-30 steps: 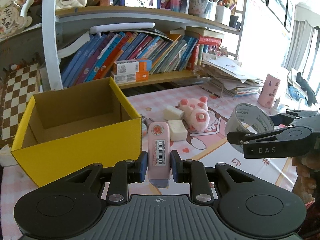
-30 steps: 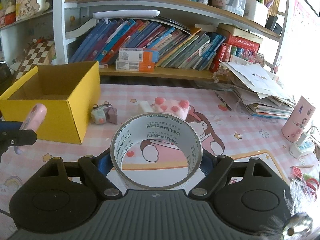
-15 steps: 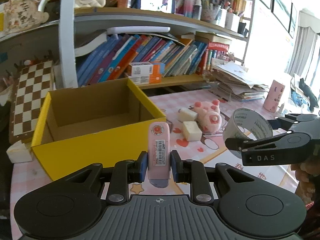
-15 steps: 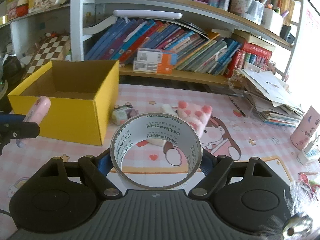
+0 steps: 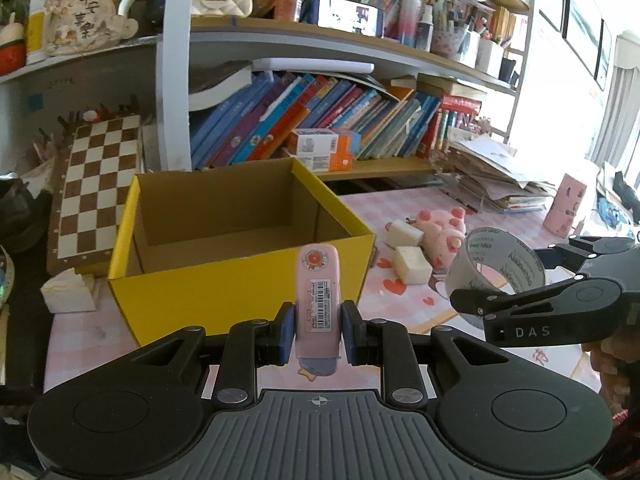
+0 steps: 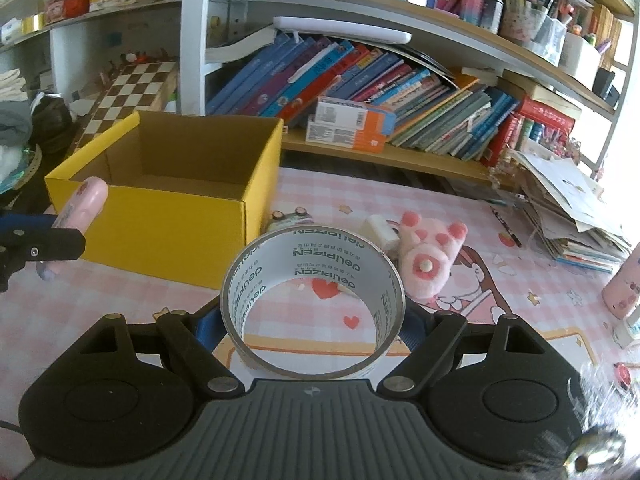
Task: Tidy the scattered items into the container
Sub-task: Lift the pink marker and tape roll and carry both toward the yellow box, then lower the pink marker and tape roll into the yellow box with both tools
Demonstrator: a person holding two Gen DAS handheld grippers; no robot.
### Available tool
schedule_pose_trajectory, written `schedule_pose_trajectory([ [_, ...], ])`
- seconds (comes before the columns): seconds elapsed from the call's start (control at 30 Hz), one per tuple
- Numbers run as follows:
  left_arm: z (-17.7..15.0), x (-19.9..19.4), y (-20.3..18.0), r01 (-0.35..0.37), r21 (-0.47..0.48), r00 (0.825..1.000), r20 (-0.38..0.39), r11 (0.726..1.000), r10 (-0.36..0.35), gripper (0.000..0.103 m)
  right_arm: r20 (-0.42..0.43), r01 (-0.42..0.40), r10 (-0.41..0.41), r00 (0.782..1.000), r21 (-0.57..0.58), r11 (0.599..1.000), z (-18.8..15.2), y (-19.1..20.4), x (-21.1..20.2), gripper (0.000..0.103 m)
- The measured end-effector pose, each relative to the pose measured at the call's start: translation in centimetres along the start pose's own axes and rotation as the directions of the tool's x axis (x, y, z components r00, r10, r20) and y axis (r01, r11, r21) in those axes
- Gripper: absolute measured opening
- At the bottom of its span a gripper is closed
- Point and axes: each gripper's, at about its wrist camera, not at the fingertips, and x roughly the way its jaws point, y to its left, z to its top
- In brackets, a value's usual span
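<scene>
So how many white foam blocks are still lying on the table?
2. One white block lies beside the pink plush toy; the other white block lies nearer the camera, right of the yellow box. The box might hide others.

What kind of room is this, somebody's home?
Probably a home study or child's room: crowded shelves of leaning books, a folded chessboard, and a desk with a pink cartoon mat strewn with a plush toy.

Left gripper (image 5: 317, 333): black linkage arms, silver screws, blue pads, ribbed grey base; right gripper (image 6: 313, 317) alike, white "DAS" lettering on its side
</scene>
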Motion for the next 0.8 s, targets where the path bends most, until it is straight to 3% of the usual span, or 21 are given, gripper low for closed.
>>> schedule_pose_trajectory([
  [0.33, 1.9, -0.4, 1.8, -0.033, 0.003, 0.998, 0.059, 0.999, 0.033, 0.023, 0.053, -0.053, 0.056, 0.997, -0.063, 0.997, 2.7, 1.8, 0.4, 0.083],
  [0.8, 6.8, 1.1, 4.4, -0.102, 0.034, 0.984, 0.151, 0.994, 0.096, 0.023, 0.16, -0.104, 0.133, 0.978, -0.179, 0.978, 9.5, 3.4, 2.5, 0.083],
])
